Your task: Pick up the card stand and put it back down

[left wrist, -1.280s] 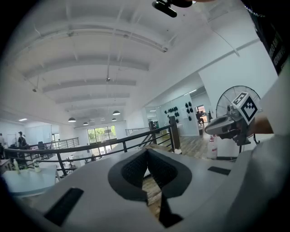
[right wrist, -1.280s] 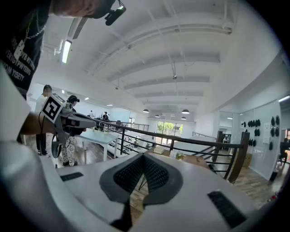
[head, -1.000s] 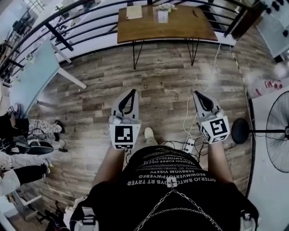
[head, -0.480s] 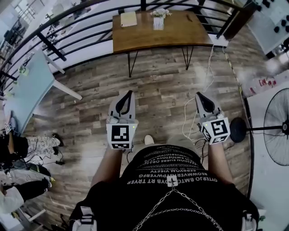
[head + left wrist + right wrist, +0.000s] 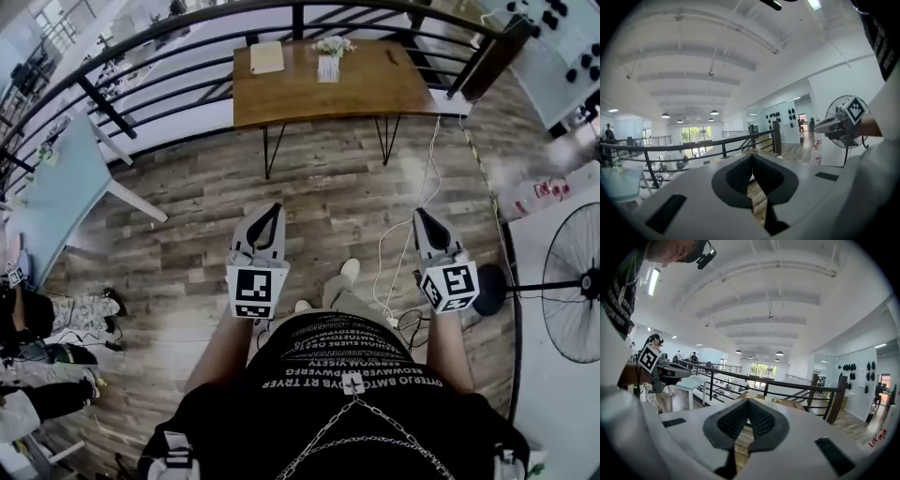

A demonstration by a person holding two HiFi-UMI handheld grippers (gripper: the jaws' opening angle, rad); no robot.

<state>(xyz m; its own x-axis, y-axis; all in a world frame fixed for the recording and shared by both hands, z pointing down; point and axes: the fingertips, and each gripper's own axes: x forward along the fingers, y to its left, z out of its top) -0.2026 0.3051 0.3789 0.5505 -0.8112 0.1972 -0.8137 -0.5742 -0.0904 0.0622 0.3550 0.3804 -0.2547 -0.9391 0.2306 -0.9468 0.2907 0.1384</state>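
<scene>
a person stands on a wooden floor, seen from above, holding the left gripper [image 5: 272, 208] and the right gripper [image 5: 419, 214] out at waist height. both grippers have their jaws pressed together with nothing between them.

the table [image 5: 375, 84] is well ahead, against a black railing [image 5: 101, 106]. near its back middle stands a small white upright thing, likely the card stand [image 5: 328, 68]. it is just beside a small bunch of flowers [image 5: 335, 43], with a pale notebook [image 5: 267, 57] to its left. the stand has not been picked up yet.

risks from here:
- a white cable [image 5: 429, 173] trails over the floor between the person and the table and could catch a foot.
- a gripper arriving with its jaws not spread would likely push the light stand over.
- a careless reach could knock the flowers.
</scene>
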